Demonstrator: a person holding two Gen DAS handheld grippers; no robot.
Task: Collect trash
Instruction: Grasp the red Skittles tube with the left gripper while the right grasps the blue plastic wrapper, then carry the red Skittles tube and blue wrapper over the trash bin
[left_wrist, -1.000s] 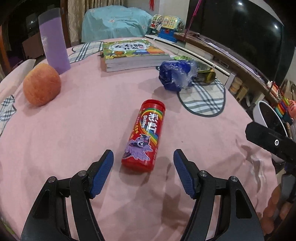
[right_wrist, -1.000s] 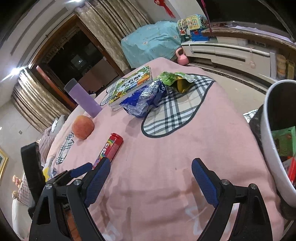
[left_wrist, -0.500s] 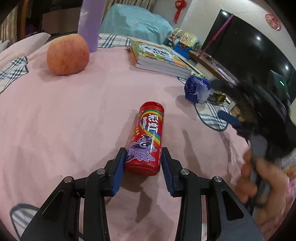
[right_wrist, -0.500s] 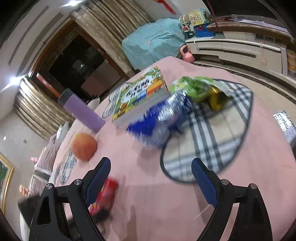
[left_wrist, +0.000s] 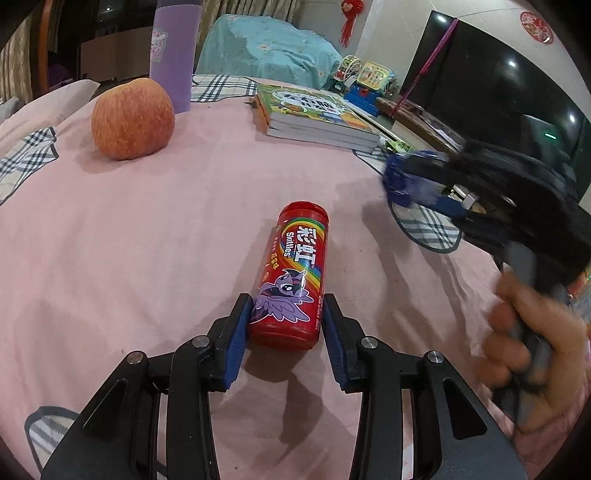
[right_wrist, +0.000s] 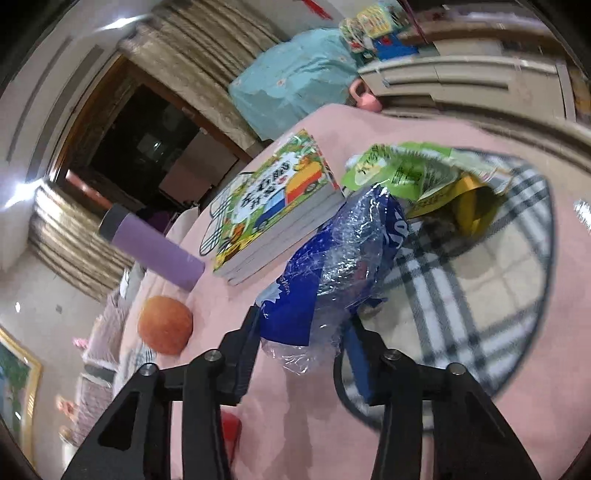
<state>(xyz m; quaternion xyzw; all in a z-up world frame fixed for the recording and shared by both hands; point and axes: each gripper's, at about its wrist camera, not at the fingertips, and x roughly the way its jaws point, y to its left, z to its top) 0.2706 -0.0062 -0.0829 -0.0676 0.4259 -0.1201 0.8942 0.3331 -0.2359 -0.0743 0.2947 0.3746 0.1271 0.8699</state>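
Observation:
A red Skittles tube lies on the pink tablecloth. My left gripper is shut on its near end, both blue pads pressed to its sides. A crumpled blue plastic wrapper lies at the edge of a plaid mat. My right gripper has closed around the wrapper's near end. It also shows blurred in the left wrist view. A green and yellow snack bag lies behind the wrapper.
An apple, a purple bottle and a stack of books stand at the far side of the table. A TV and a low cabinet are beyond the table's edge.
My left gripper closed on the Skittles tube. My right gripper swung from the table's edge to the blue wrapper and closed on it.

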